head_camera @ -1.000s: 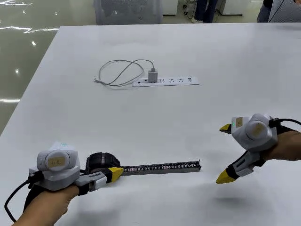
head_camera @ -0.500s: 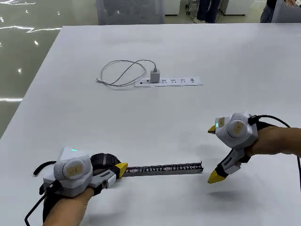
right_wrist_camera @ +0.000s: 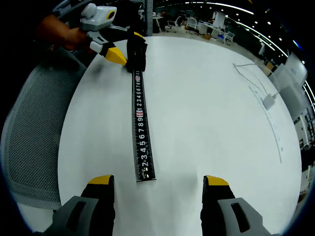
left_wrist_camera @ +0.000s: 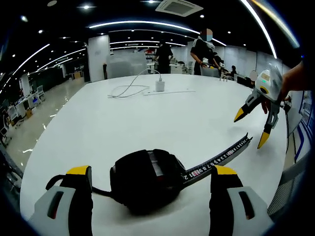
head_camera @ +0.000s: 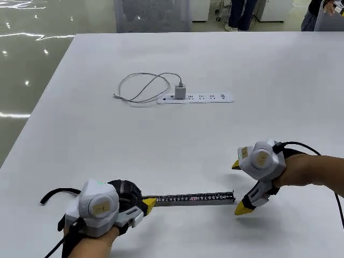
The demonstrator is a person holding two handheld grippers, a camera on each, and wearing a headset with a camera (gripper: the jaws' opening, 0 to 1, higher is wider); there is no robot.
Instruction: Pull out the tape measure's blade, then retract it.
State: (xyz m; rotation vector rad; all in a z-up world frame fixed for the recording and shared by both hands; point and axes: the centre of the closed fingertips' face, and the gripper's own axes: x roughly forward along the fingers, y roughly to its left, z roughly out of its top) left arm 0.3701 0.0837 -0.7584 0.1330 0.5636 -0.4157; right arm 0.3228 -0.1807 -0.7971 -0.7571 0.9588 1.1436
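Left hand-held gripper (left_wrist_camera: 152, 171) gapes astride the tape measure (left_wrist_camera: 145, 183), seemingly not gripping; right hand-held gripper (right_wrist_camera: 158, 180), apart, faces blade tip (right_wrist_camera: 145, 174).

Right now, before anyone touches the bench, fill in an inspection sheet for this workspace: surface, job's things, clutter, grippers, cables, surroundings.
Surface: white table, clean where seen.
Job's things: tape measure case on the table; blade drawn out, lying flat.
Clutter: power strip with a charger plugged in, well away from the work.
Grippers: left gripper open, jaws astride the case with gaps; right gripper open, jaws either side of the blade's end, not closed on it.
Cables: white cable looped beside the charger; black lead from the right gripper.
Surroundings: glossy floor; people standing beyond the table; mesh chair.
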